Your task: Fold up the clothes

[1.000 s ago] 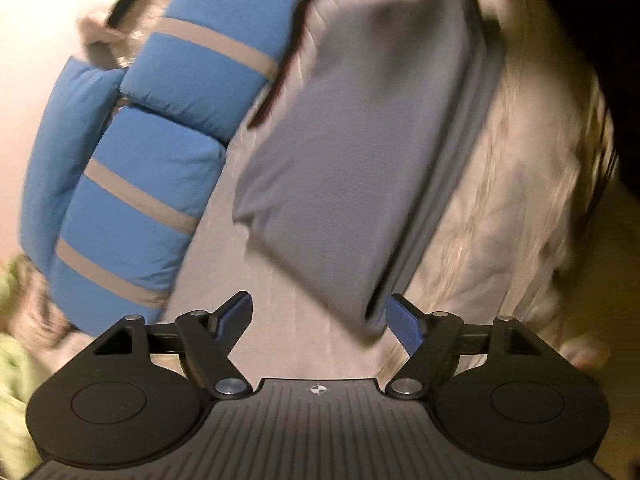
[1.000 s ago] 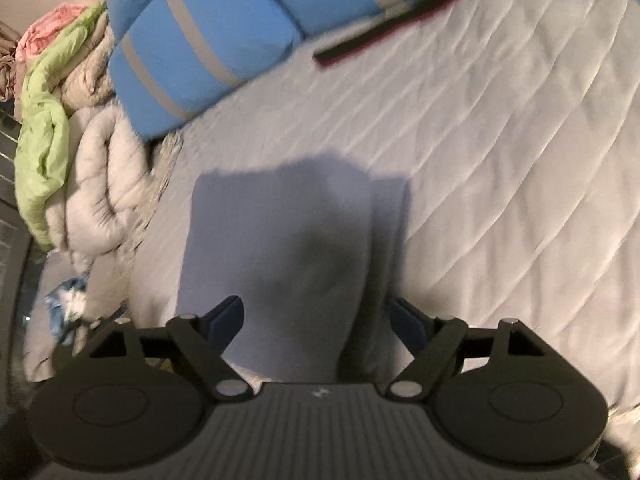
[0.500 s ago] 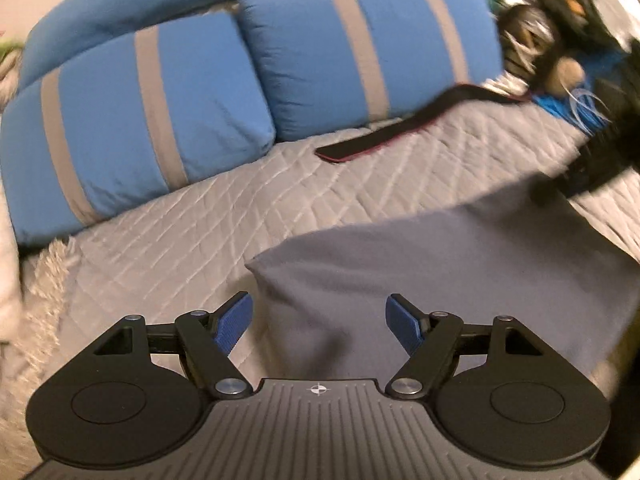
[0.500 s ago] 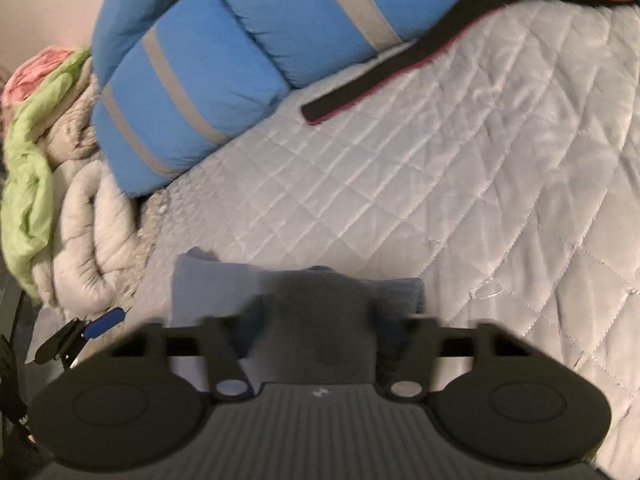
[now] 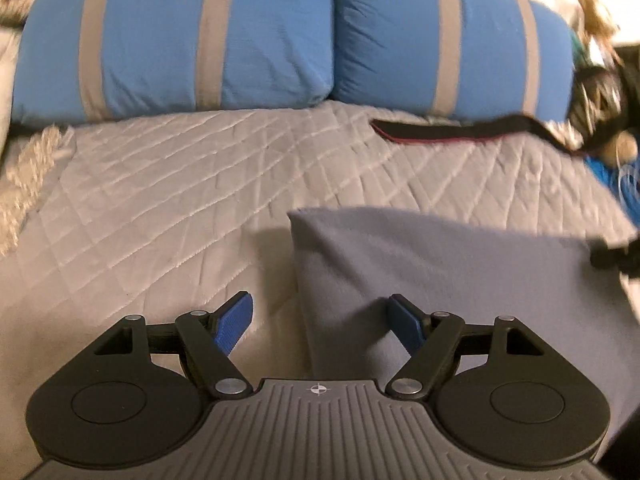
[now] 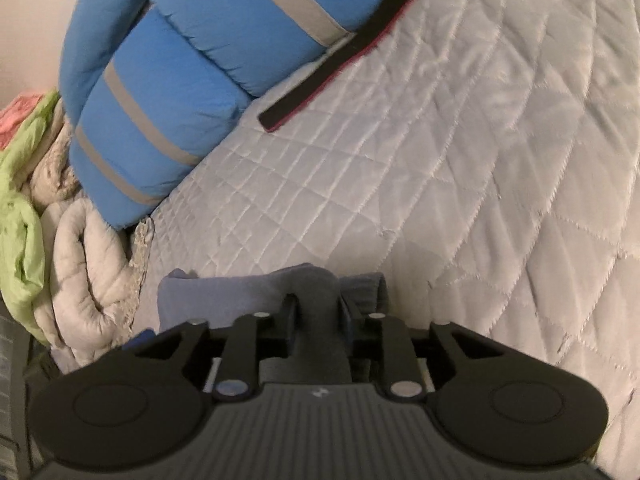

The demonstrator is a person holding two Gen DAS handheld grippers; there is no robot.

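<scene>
A folded grey garment [image 5: 440, 268] lies on the quilted grey bedspread [image 5: 168, 184]. My left gripper [image 5: 320, 322] is open, its blue pads [image 5: 236, 320] astride the garment's near left corner. In the right wrist view my right gripper [image 6: 318, 314] is shut on a bunched edge of the grey garment [image 6: 240, 292]. The right gripper's tip shows at the garment's right edge in the left wrist view [image 5: 612, 256].
Two blue pillows with grey stripes [image 5: 248, 36] line the head of the bed. A black strap with a red edge [image 5: 448, 132] lies in front of them. Rolled pale and green bedding [image 6: 36, 208] sits at the bed's left side. Clutter [image 5: 600, 92] is at the far right.
My right gripper closed on the garment's edge. My left gripper swung round from beside the garment to face the pillows and stayed open.
</scene>
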